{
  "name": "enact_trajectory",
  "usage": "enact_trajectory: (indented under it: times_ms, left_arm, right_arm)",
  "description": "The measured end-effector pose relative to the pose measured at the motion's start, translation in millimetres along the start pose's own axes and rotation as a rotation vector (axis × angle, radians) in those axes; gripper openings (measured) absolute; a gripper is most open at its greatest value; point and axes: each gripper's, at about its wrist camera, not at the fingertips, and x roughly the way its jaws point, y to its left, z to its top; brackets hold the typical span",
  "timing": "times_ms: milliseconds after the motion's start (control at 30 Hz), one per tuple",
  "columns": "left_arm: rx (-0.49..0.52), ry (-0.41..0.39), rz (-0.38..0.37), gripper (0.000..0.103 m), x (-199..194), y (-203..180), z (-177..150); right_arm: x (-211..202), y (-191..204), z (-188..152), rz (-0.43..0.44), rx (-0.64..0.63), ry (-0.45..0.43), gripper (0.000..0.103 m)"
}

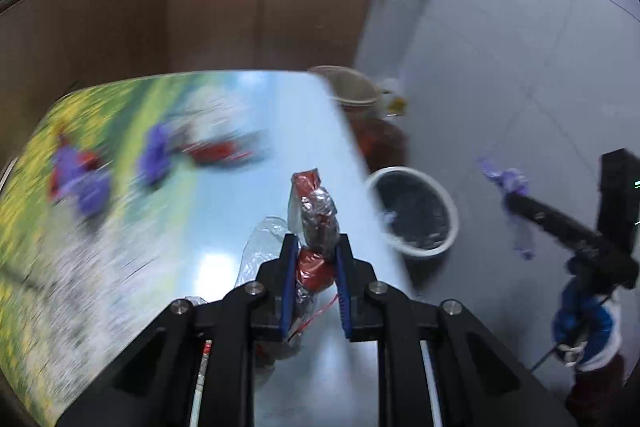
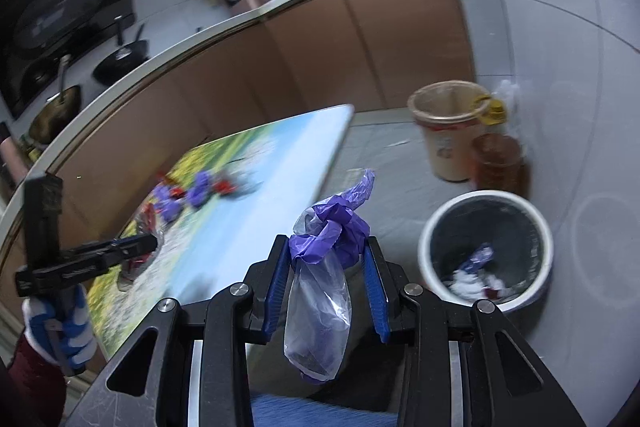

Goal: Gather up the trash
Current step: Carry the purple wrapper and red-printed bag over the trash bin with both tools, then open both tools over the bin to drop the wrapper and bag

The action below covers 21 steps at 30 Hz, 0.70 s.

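Note:
My left gripper [image 1: 316, 247] is shut on a red and silver wrapper [image 1: 316, 215] and holds it above the picture-printed table [image 1: 224, 123] near its right edge. My right gripper [image 2: 326, 247] is shut on a purple and clear plastic wrapper [image 2: 324, 267] and holds it beyond the table's edge, left of the white trash bin [image 2: 486, 251] on the floor. That bin [image 1: 412, 211] holds some trash. Several purple and red wrappers [image 1: 160, 155] lie blurred on the table; they also show in the right wrist view [image 2: 192, 193].
A beige bucket [image 2: 448, 127] and a brown jar [image 2: 498, 163] stand on the floor behind the bin. Brown kitchen cabinets [image 1: 200, 11] run behind the table. The right gripper shows in the left view [image 1: 560, 223], the left gripper in the right view [image 2: 100, 251].

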Motion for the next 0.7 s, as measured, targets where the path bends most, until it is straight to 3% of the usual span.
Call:
enact_trajectory:
  times_ms: [167, 400, 600, 700]
  left_arm:
    - [0.084, 0.035, -0.094, 0.017, 56, -70, 42]
    - [0.075, 0.133, -0.219, 0.018, 158, -134, 87]
    - [0.039, 0.156, -0.256, 0.02, 210, -157, 102]
    - [0.011, 0.169, -0.266, 0.03, 231, -161, 108]
  right_arm:
    - [13, -46, 17, -0.085, 0.044, 0.008, 0.037]
    - [50, -99, 34, -0.197, 0.067, 0.05, 0.038]
    - [78, -133, 38, -0.261, 0.087, 0.083, 0.038]
    - [91, -147, 39, -0.301, 0.096, 0.098, 0.039]
